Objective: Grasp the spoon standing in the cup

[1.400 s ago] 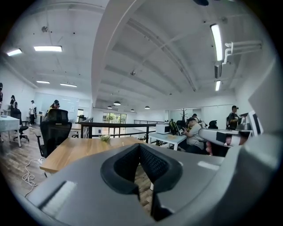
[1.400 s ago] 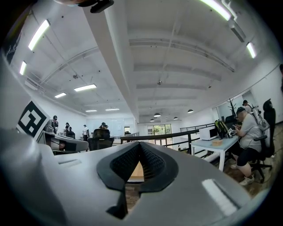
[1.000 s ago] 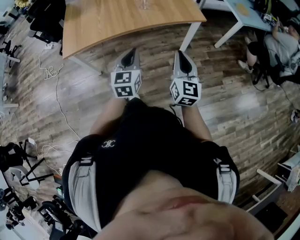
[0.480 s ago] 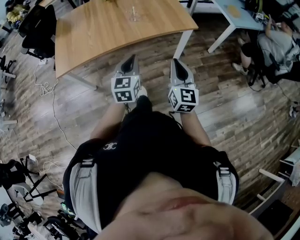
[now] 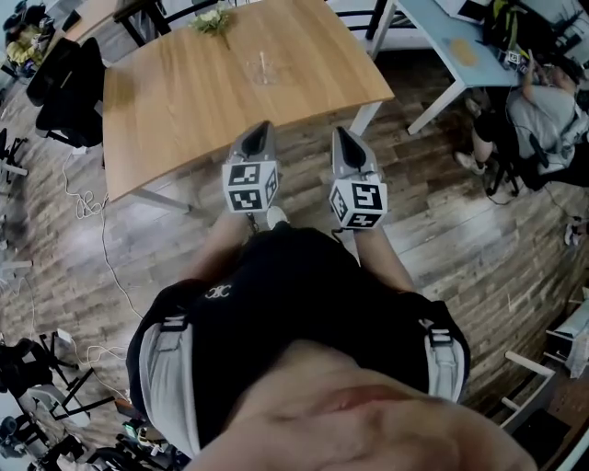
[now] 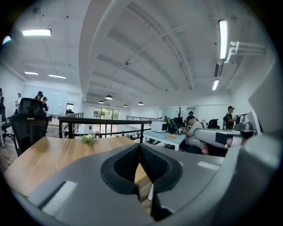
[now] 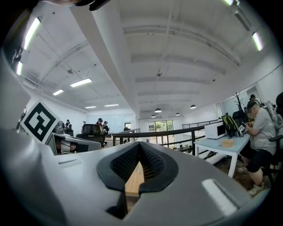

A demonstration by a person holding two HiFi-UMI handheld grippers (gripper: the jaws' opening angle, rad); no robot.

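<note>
In the head view a clear glass cup (image 5: 263,67) stands on the far half of a wooden table (image 5: 184,101); a thin spoon in it is barely visible. My left gripper (image 5: 263,128) and right gripper (image 5: 340,133) are held side by side above the floor at the table's near edge, well short of the cup. Both point towards the table. In the left gripper view the left gripper (image 6: 139,146) has its jaws together with nothing between them. The right gripper (image 7: 139,144) looks the same in its own view. The jaws hide the cup in both gripper views.
A small green sprig (image 5: 213,20) lies at the table's far edge, also seen as the sprig (image 6: 88,139). A black office chair (image 5: 64,78) stands left of the table. A light desk (image 5: 460,41) and a seated person (image 5: 543,106) are at the right. Cables (image 5: 97,230) trail over the wooden floor.
The table has come further into the head view, and the cup on it now shows fully. Both grippers have come closer to the table's near edge, still held side by side.
</note>
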